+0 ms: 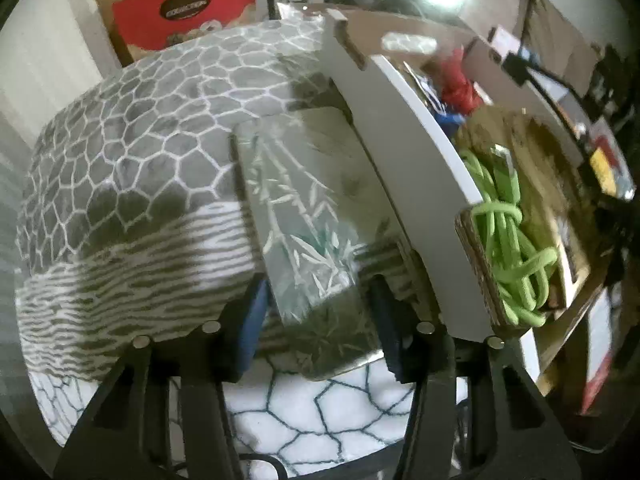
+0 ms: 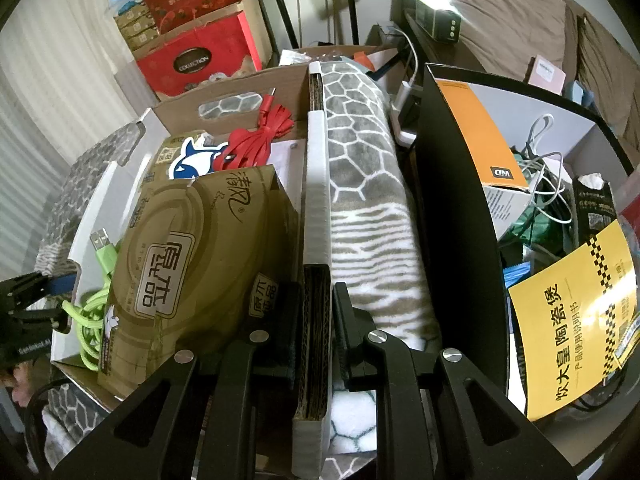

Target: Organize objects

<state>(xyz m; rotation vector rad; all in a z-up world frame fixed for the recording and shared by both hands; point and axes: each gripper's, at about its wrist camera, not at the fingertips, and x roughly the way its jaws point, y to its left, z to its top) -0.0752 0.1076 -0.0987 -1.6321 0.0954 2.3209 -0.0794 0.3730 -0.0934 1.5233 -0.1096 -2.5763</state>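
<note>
Your right gripper [image 2: 316, 312] pinches the cardboard box [image 2: 316, 184] wall. Your left gripper [image 1: 316, 320] straddles one bamboo-print packet [image 1: 304, 216] outside it; contact unclear. Inside: one green cable [image 2: 90, 308], one red cable [image 2: 260, 140].

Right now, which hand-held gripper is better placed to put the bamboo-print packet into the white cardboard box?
Left. The left hand-held gripper already has the bamboo-print packet between its fingers, just outside the white cardboard box. The right hand-held gripper is shut on the box wall, steadying it.
</note>
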